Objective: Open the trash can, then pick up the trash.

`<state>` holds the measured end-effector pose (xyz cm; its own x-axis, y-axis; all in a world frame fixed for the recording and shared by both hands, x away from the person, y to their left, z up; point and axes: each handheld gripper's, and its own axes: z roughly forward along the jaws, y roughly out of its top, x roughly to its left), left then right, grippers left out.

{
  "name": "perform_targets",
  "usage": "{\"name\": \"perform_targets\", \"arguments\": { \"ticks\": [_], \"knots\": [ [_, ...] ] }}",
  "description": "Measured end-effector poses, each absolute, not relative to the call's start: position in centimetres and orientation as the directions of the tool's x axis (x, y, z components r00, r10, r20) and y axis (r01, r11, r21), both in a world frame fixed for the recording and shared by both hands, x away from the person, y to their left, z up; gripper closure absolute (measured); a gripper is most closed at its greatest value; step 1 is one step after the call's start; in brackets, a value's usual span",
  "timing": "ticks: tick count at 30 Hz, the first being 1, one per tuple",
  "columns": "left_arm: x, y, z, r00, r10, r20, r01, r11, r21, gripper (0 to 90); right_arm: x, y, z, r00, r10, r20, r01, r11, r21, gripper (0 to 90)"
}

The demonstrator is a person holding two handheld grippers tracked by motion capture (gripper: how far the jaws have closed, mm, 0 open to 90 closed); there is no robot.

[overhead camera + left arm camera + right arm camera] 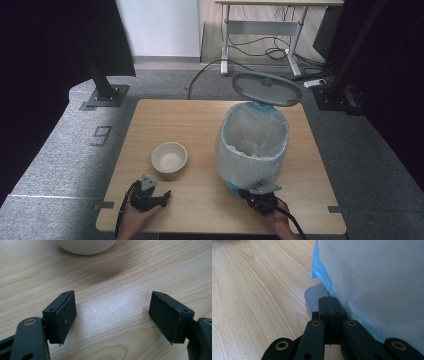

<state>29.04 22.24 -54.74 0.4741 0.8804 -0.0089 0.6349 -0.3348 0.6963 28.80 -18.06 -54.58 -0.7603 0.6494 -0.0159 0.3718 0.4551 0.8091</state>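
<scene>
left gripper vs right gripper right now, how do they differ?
The left gripper is open, jaws wide apart over bare table; the right gripper is shut, jaws pressed together. The left gripper sits near the bowl, not touching it; the right gripper's tip is on the pedal at the foot of the bin, whose lid stands open. Both are black, hand-held and low at the table's near edge.

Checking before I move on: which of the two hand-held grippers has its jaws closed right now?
The right hand-held gripper, by the bin's pedal, has its jaws pressed together. The left hand-held gripper, near the bowl, is wide open over bare table.
</scene>
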Motion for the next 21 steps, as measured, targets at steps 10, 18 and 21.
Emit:
{"name": "perform_targets", "arguments": {
  "ticks": [10, 18, 21],
  "knots": [
    [29.02, 22.22, -54.73, 0.474, 0.88, -0.009, 0.635, -0.335, 0.696, 22.2, 28.81, -18.06, -54.6, -0.76, 0.65, -0.015, 0.371, 0.453, 0.811, 89.8],
    [28.84, 22.25, -54.62, 0.48, 0.877, -0.017, 0.638, -0.336, 0.693, 23.4, 28.79, -18.05, -54.58, -0.76, 0.649, -0.018, 0.37, 0.455, 0.81, 89.8],
    [28.92, 22.45, -54.5, 0.479, 0.877, -0.038, 0.647, -0.324, 0.691, 25.0, 28.8, -18.06, -54.59, -0.761, 0.648, -0.019, 0.368, 0.456, 0.81, 89.8]
  ]
}}
